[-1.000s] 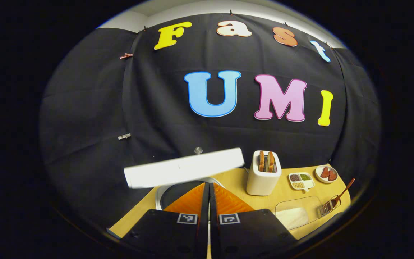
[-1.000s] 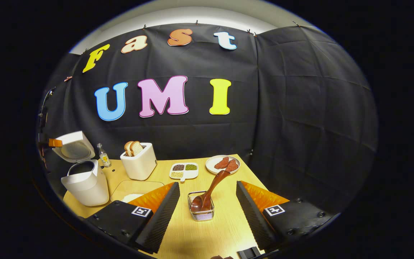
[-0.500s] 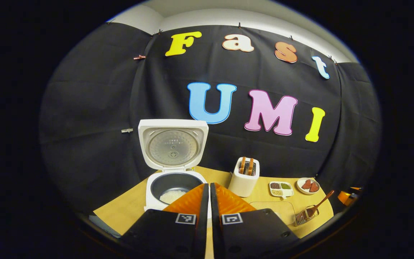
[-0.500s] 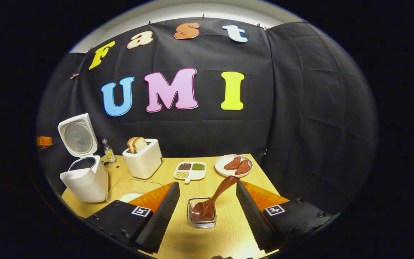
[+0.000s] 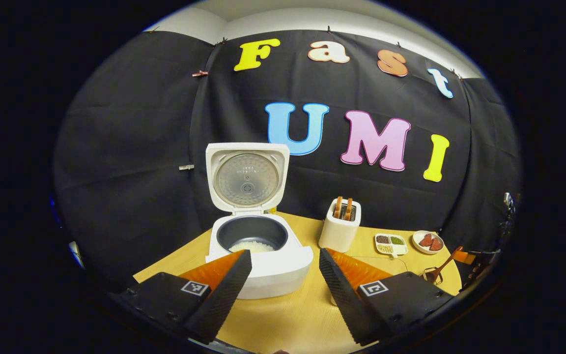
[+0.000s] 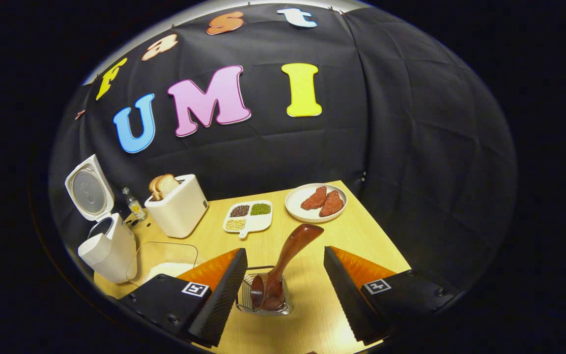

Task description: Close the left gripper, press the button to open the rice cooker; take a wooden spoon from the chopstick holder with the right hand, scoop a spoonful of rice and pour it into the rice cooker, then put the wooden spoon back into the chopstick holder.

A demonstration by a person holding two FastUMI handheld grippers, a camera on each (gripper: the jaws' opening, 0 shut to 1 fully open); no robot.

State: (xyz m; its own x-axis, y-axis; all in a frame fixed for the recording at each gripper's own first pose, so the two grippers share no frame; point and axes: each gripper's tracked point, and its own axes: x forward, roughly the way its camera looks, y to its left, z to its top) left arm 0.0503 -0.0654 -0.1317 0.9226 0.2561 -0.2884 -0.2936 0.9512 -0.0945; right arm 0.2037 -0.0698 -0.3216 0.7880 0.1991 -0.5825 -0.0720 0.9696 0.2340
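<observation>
The white rice cooker (image 5: 263, 265) stands with its lid (image 5: 247, 178) raised upright, and a little white rice lies in its dark pot (image 5: 252, 239). My left gripper (image 5: 283, 285) is open, just in front of the cooker's front wall. In the right gripper view the cooker (image 6: 108, 246) is at the far left. My right gripper (image 6: 283, 285) is open, its fingers on either side of the wire chopstick holder (image 6: 263, 297). The wooden spoon (image 6: 288, 260) stands in the holder, bowl down, handle leaning up to the right. A clear box of rice (image 6: 162, 263) sits left of the holder.
A white toaster (image 6: 177, 209) with bread stands behind the rice box, a small bottle (image 6: 133, 204) beside it. A divided dish of beans (image 6: 248, 219) and a plate with meat slices (image 6: 316, 201) lie at the back. The table's right edge (image 6: 376, 221) runs close to the plate.
The cooker lid swung up from half raised to fully upright. My left gripper went from shut to open and drew back. The right gripper moved closer over the spoon holder.
</observation>
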